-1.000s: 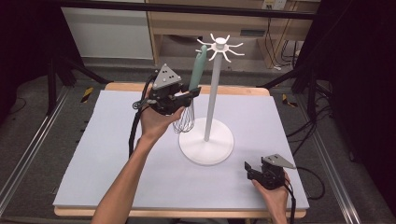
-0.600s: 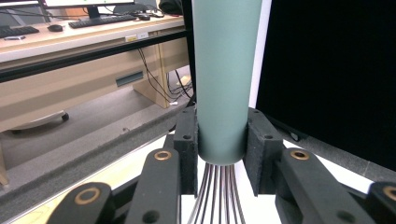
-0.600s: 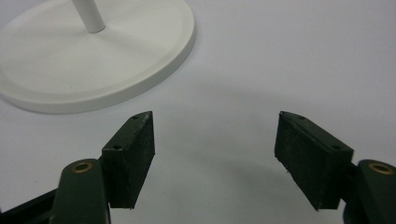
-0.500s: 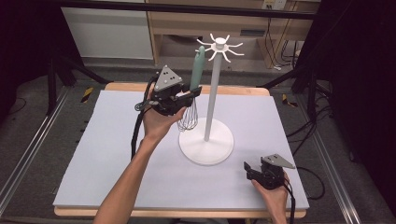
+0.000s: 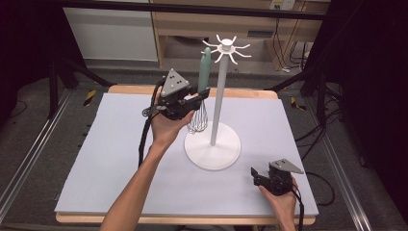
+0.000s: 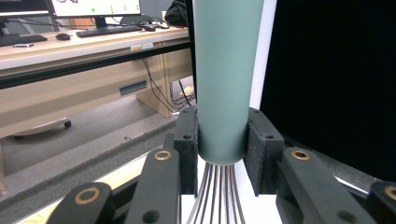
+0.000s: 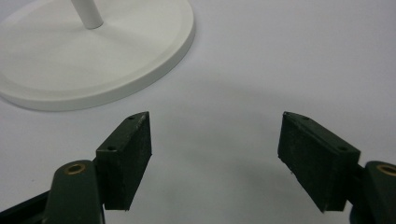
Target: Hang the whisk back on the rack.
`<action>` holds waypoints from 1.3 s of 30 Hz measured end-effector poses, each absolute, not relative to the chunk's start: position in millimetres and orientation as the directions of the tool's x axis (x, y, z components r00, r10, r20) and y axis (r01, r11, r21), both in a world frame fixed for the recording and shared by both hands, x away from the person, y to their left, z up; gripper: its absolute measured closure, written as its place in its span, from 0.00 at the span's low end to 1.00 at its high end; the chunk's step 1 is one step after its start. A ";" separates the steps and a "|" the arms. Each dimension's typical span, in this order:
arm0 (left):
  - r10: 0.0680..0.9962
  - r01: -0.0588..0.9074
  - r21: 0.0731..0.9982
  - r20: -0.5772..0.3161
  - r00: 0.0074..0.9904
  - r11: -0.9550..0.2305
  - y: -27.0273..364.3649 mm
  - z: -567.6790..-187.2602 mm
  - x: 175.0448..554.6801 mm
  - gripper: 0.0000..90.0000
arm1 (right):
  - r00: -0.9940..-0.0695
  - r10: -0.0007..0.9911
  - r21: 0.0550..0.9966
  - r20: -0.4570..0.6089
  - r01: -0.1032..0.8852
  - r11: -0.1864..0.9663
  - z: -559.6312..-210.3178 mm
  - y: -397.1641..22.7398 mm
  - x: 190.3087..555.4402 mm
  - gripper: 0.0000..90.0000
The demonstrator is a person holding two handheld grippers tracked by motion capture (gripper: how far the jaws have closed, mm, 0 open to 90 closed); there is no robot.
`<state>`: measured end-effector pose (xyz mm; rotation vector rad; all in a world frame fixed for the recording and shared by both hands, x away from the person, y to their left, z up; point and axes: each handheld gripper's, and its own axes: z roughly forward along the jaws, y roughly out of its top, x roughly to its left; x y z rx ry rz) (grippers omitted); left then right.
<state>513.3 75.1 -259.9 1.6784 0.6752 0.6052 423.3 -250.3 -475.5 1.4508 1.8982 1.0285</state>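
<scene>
- The left gripper (image 5: 197, 96) is raised above the table (image 5: 96, 159), a bit left of the centre and toward the far side. Its jaws are clamped on the whisk (image 5: 202, 91).
- The whisk stands upright, with the green handle pointing up and the wire part hanging down. In the left gripper view, the two pads press the bottom end of the handle (image 6: 224, 79) from both sides, and the wires (image 6: 217, 193) come out just under them.
- The whisk is just beside the pole of the white stand (image 5: 219, 101), on its left. The top of the handle is near the hooks (image 5: 226, 48) at the head of the stand; I cannot tell if it touches one.
- The round base (image 5: 212, 151) of the stand sits on the table, below and right of the whisk.
- The right gripper (image 5: 257, 175) is low at the near right corner of the table, well apart from the whisk. Its jaws have just been opening and now stand wide, with nothing between them; in the right gripper view the base (image 7: 93, 60) lies ahead, to the left.
</scene>
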 end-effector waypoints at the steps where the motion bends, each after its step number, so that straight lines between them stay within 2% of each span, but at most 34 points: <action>1: 0.714 0.115 0.980 0.036 0.699 -0.162 75.0 -260.1 513.5 0.76 | -0.280 0.959 0.823 0.034 0.553 0.132 -475.5 -250.3 423.3 0.29; 12: 0.723 0.121 0.980 0.032 0.690 -0.160 71.5 -261.4 514.3 0.74 | -0.277 0.960 0.822 0.038 0.555 0.128 -475.9 -250.6 423.5 0.29; 21: 0.723 0.123 0.980 0.030 0.690 -0.158 71.1 -263.5 510.9 0.67 | -0.278 0.960 0.820 0.040 0.558 0.127 -475.8 -250.7 423.5 0.29; 39: 0.743 0.150 0.978 0.006 0.670 -0.144 105.5 -283.5 486.2 0.49 | -0.262 0.964 0.818 0.053 0.564 0.108 -476.4 -255.1 424.4 0.26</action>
